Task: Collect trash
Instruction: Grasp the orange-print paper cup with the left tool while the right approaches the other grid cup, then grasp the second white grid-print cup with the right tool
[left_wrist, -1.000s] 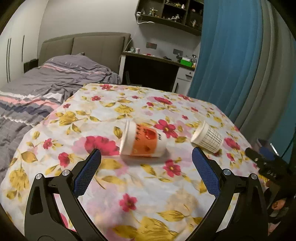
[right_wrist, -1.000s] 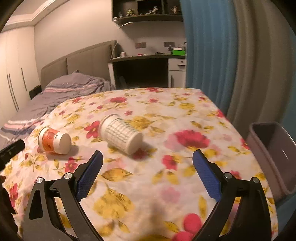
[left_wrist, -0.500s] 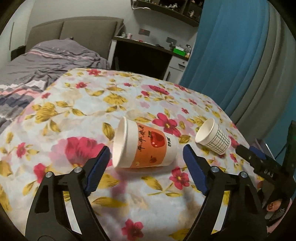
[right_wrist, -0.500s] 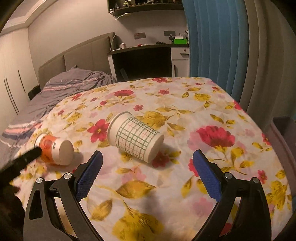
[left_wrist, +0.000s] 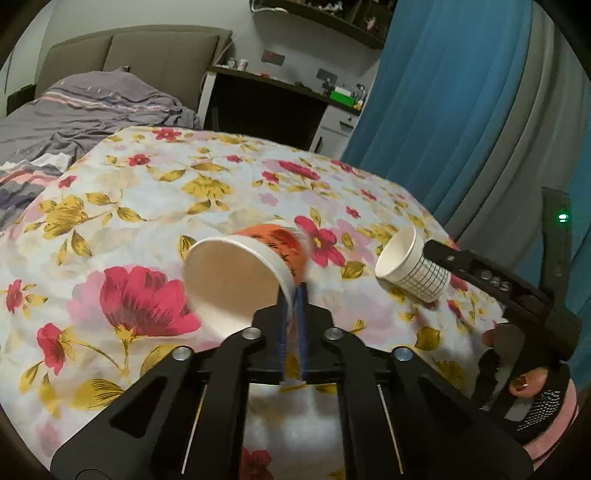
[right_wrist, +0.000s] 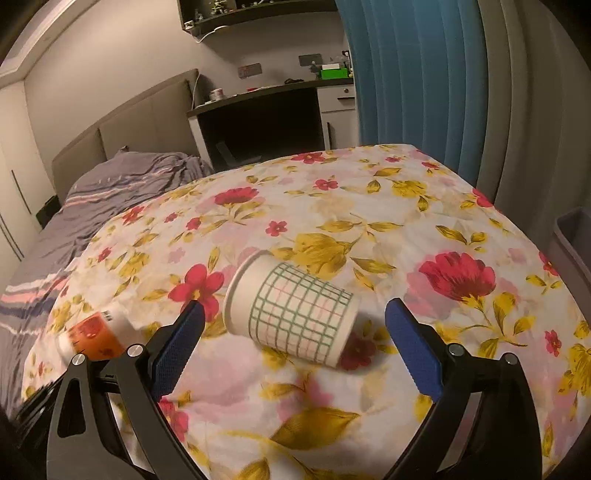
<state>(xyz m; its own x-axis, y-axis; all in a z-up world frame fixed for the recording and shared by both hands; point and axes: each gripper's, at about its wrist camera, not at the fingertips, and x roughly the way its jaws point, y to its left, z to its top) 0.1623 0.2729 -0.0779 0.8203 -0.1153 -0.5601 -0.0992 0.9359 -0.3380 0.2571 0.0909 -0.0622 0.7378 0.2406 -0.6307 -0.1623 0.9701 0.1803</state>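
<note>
Since a second ago, the left gripper (left_wrist: 291, 295) has clamped its jaws onto the rim of the orange cup (left_wrist: 251, 266), tipping its mouth toward the camera. Right gripper (right_wrist: 295, 328) hangs wide apart around the grid cup (right_wrist: 295, 314), untouched. Two cups lie on the floral bedspread (left_wrist: 147, 206), the grid one at the orange one's three o'clock.

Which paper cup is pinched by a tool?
The orange paper cup: the left tool pinches its rim. The white green-checked paper cup lies free.
</note>
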